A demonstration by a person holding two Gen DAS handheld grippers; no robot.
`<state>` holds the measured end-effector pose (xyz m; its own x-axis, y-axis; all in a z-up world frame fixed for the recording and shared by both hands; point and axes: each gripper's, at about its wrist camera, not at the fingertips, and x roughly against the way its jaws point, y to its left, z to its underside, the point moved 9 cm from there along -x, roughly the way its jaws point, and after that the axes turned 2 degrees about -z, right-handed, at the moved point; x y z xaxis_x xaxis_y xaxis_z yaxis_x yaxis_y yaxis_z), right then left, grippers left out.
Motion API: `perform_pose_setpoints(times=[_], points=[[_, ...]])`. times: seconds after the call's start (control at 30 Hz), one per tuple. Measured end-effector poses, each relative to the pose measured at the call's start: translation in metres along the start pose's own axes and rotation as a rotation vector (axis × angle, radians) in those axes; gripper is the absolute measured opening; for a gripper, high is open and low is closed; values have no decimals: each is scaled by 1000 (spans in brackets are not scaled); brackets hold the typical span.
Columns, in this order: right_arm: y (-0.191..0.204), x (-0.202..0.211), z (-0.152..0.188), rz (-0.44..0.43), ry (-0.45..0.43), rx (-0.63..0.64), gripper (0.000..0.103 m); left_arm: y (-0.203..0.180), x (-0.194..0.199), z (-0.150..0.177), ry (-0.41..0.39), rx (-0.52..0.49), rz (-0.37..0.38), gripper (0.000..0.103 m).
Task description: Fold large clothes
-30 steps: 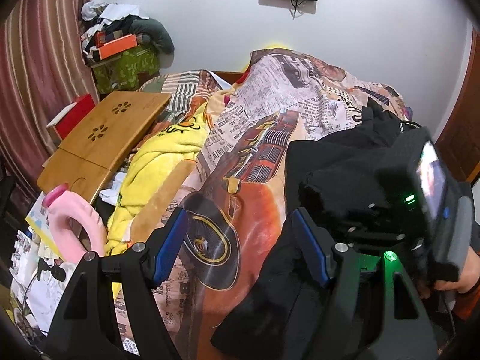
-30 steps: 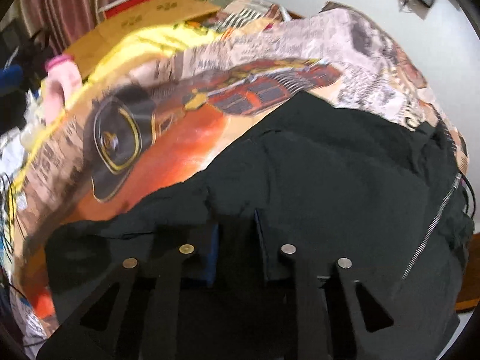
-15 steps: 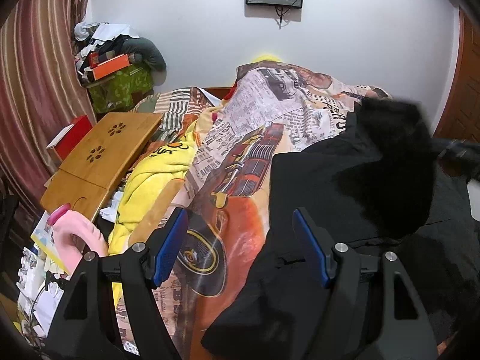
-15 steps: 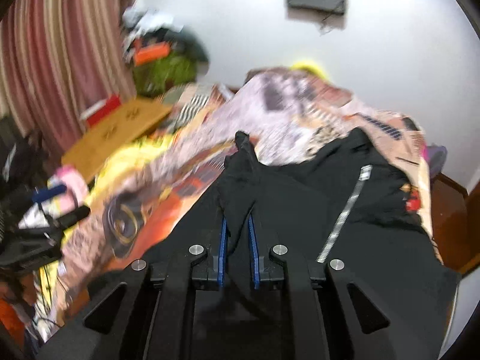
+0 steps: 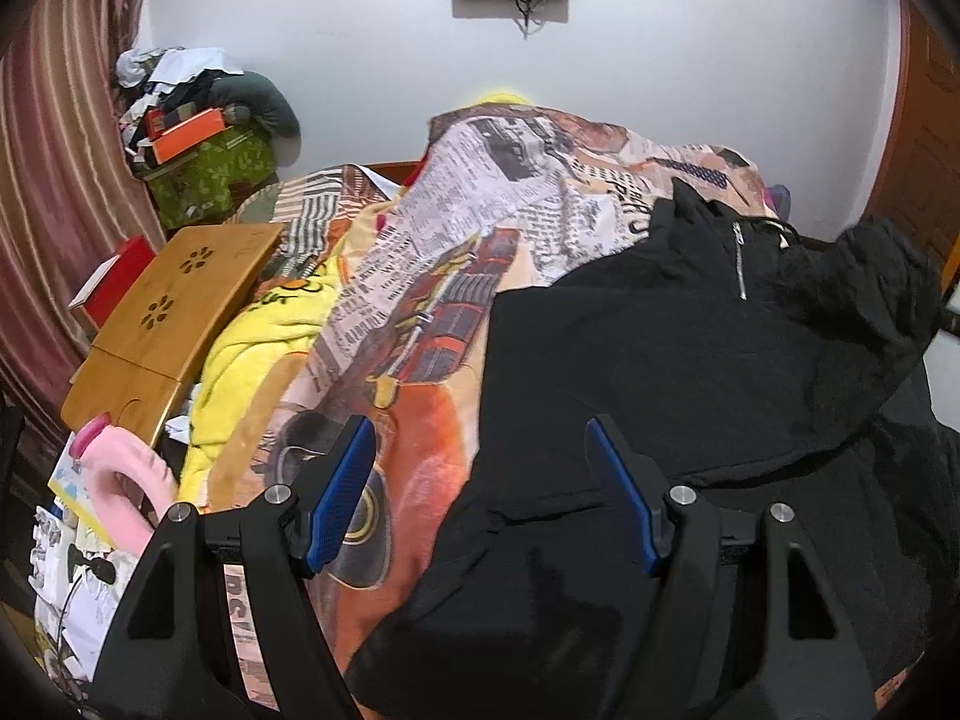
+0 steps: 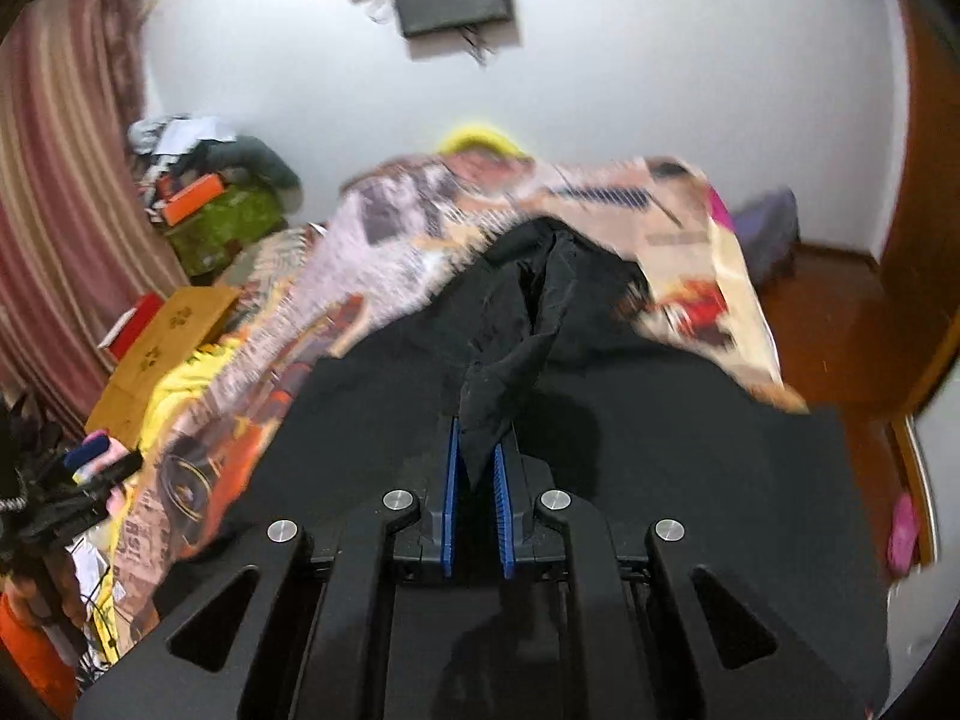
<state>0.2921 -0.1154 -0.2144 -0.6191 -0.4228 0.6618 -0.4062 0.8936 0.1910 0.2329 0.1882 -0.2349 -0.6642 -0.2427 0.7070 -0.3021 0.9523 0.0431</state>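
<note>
Right gripper [image 6: 477, 468] pinches crumpled black jacket [image 6: 630, 450]; left gripper [image 5: 483, 492] agape.

- Even, fairly bright indoor light fills both views; the white wall [image 5: 690, 60] is the brightest part.
- Left view is sharp. The black jacket [image 5: 690, 360] shows little detail in its folds.
- Right view is motion-blurred: the bed cover [image 6: 420, 240] smears, the curtain [image 6: 60, 180] is soft.
- Fisheye curving and dark corners frame both.
</note>
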Motion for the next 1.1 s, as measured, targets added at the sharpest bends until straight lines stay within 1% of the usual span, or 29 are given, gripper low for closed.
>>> perform_pose_setpoints(times=[0.07,0.23,0.33,0.53,0.6,0.7,0.8,0.87,0.9,0.97,1.03,1.07,1.1], points=[[-17,-4,19,12,33,-52,9,-9,-2,2,9,-11,9,71],[-52,-1,47,33,83,-143,9,-27,-8,6,30,-41,23,71],[-65,2,58,28,104,-187,10,-37,-11,10,43,-57,33,71],[-73,10,72,18,120,-225,11,-58,-15,13,58,-96,50,71],[-76,16,74,33,116,-215,13,-65,-14,13,56,-106,57,71],[-86,30,73,111,108,-189,13,-75,-13,10,53,-115,71,71],[-98,49,69,115,81,-205,13,-86,-12,5,47,-130,82,71],[-109,64,65,121,50,-243,16,-94,-9,1,38,-139,89,71],[-118,75,64,130,30,-264,21,-98,-8,-1,32,-144,94,71],[-129,89,62,151,-2,-297,36,-108,-3,-7,14,-152,109,71],[-144,108,61,185,-47,-339,46,-117,2,-13,-2,-159,124,71],[-152,118,61,201,-67,-361,49,-123,5,-16,-11,-164,134,71],[-156,123,61,208,-76,-372,49,-126,7,-18,-17,-168,140,71]])
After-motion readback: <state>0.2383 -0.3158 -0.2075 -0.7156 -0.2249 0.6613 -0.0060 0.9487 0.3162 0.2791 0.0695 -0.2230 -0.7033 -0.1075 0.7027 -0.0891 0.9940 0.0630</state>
